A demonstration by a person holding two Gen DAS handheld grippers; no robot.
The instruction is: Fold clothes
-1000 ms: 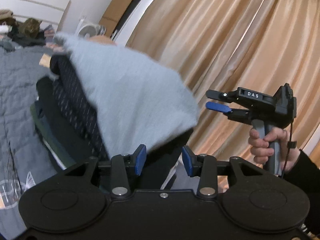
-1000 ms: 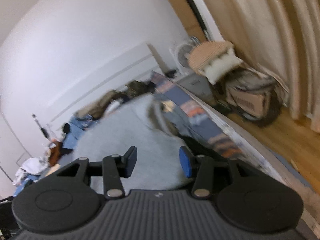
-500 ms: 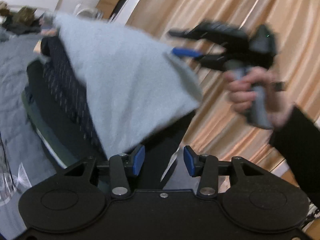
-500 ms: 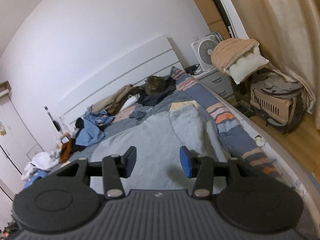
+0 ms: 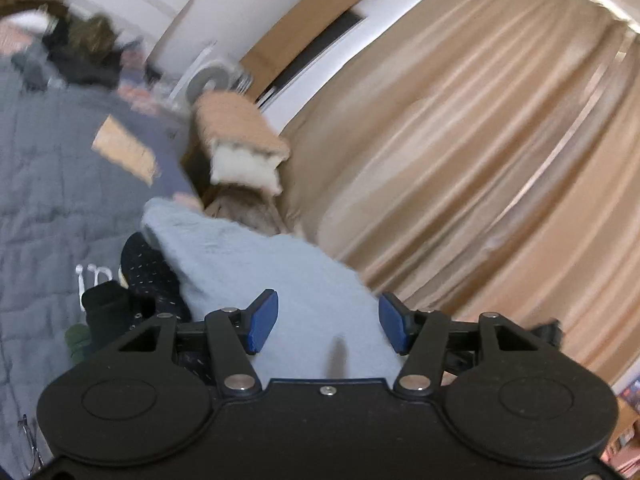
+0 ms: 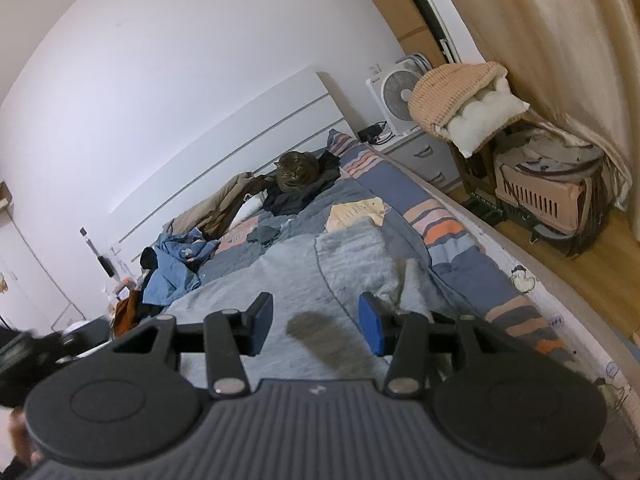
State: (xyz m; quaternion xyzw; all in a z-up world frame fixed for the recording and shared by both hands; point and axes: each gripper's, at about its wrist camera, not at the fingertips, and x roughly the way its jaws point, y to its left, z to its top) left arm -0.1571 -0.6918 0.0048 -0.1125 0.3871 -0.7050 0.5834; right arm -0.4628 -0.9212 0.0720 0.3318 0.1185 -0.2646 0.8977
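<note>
A light blue fuzzy garment [image 5: 272, 272] lies folded on top of a stack of dark folded clothes [image 5: 152, 280] on the bed. My left gripper [image 5: 326, 326] is open and empty just above its near edge. In the right wrist view the same light blue garment [image 6: 332, 272] spreads over the grey bedding. My right gripper [image 6: 316, 322] is open and empty above it.
The bed has a grey quilt [image 5: 52, 184] and a striped blanket [image 6: 436, 228]. Loose clothes [image 6: 176, 264] and a cat [image 6: 298, 172] lie near the headboard. A fan [image 6: 398, 92], cushions [image 6: 460, 100] and a pet carrier [image 6: 548, 196] stand by the tan curtain [image 5: 480, 160].
My left gripper has risen above the stack and its jaws have opened wider. My right gripper has swung from beside the curtain to over the bed, out of the left view.
</note>
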